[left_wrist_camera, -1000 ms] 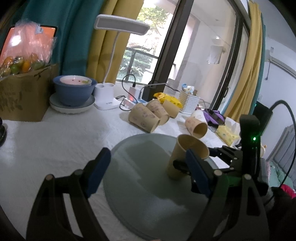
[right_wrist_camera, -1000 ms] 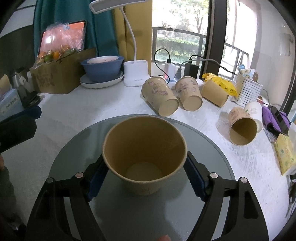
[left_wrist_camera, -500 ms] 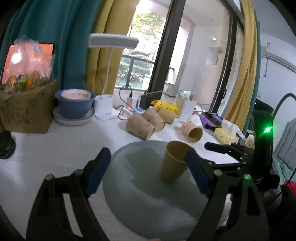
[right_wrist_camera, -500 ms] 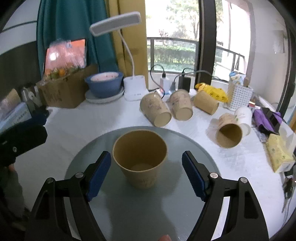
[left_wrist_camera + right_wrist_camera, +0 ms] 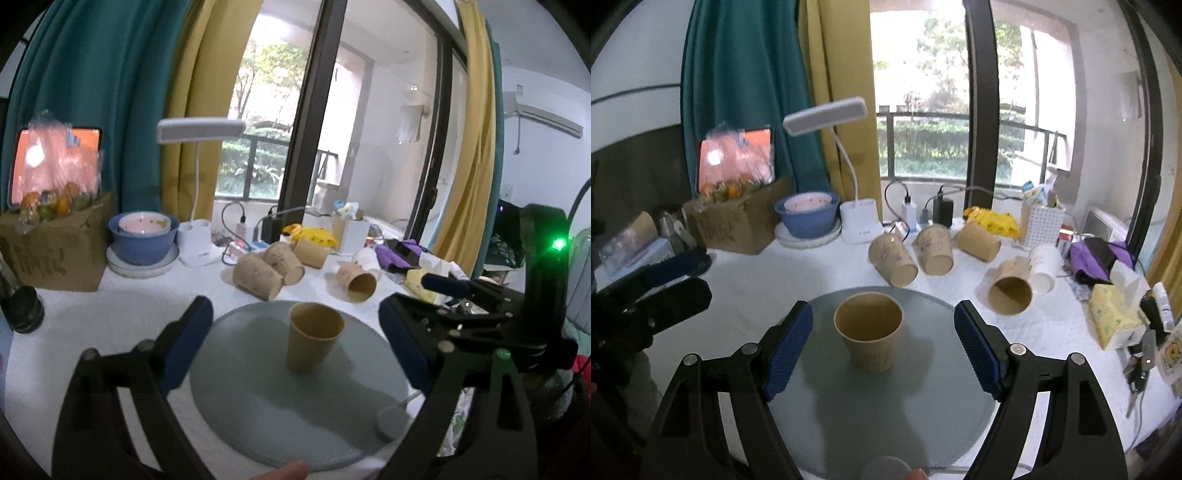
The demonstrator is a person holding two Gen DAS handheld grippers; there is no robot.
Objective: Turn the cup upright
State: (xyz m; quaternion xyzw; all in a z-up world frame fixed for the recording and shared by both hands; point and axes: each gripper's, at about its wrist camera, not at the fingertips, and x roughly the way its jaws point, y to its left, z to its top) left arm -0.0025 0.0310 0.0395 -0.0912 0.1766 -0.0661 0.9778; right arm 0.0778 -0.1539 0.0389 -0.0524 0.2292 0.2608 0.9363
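A brown paper cup (image 5: 870,338) stands upright, mouth up, on a round grey glass plate (image 5: 886,424); it also shows in the left wrist view (image 5: 312,341) on the plate (image 5: 258,406). My right gripper (image 5: 884,352) is open and empty, with the cup between and ahead of its blue pads, not touching. My left gripper (image 5: 295,350) is open and empty, behind the cup. The right gripper also shows at the right of the left wrist view (image 5: 461,295).
Several brown paper cups lie on their sides behind the plate (image 5: 892,258), one at the right (image 5: 1010,291) beside a white cup (image 5: 1041,267). A blue bowl (image 5: 809,216), desk lamp (image 5: 858,221), cardboard box (image 5: 738,221), chargers and tissue pack (image 5: 1115,321) crowd the white table.
My right gripper opened and let go of the upright cup, then drew back and up from it. My left gripper also drew back and rose. The cup stays standing on the plate.
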